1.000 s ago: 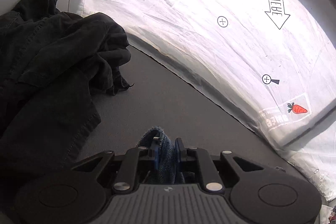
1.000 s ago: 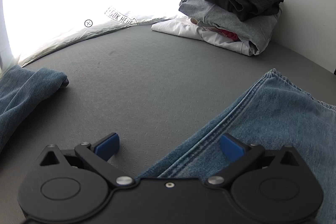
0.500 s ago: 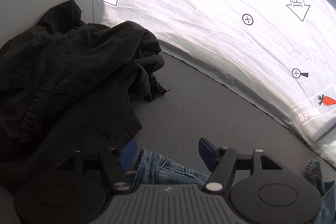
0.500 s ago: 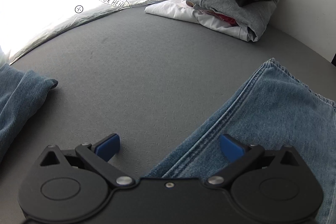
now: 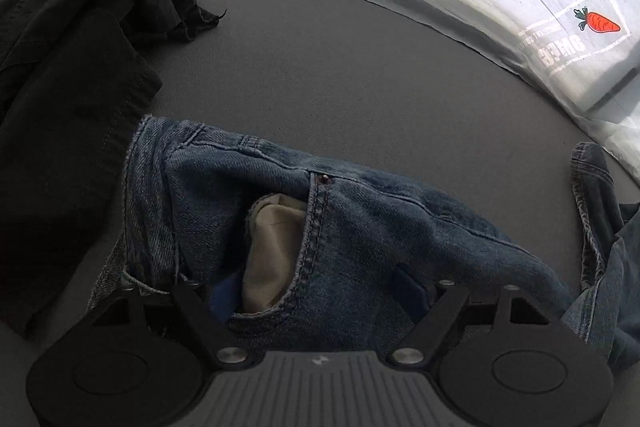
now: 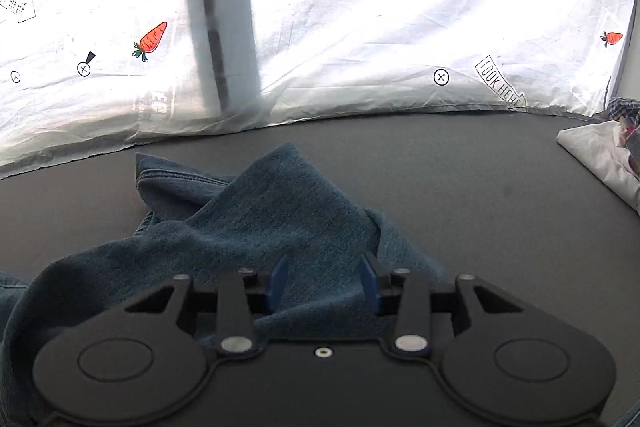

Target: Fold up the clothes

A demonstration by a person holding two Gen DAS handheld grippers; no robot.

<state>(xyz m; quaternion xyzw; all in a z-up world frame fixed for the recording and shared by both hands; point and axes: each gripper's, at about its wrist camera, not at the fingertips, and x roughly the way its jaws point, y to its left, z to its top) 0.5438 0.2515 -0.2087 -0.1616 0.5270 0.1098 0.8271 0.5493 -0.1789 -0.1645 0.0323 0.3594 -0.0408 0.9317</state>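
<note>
Left wrist view: left gripper stood wide open over the jeans, at the waistband and front pocket, whose pale pocket lining showed; nothing gripped. Jeans lay on the grey table, touching a black garment. Right gripper straddled a raised denim fold, jaws partly apart; whether it pinched, I could not tell. Risk: closing left might catch only lining, or drag the black garment along. Jeans' legs were cut off; stacked clothes barely visible.
</note>
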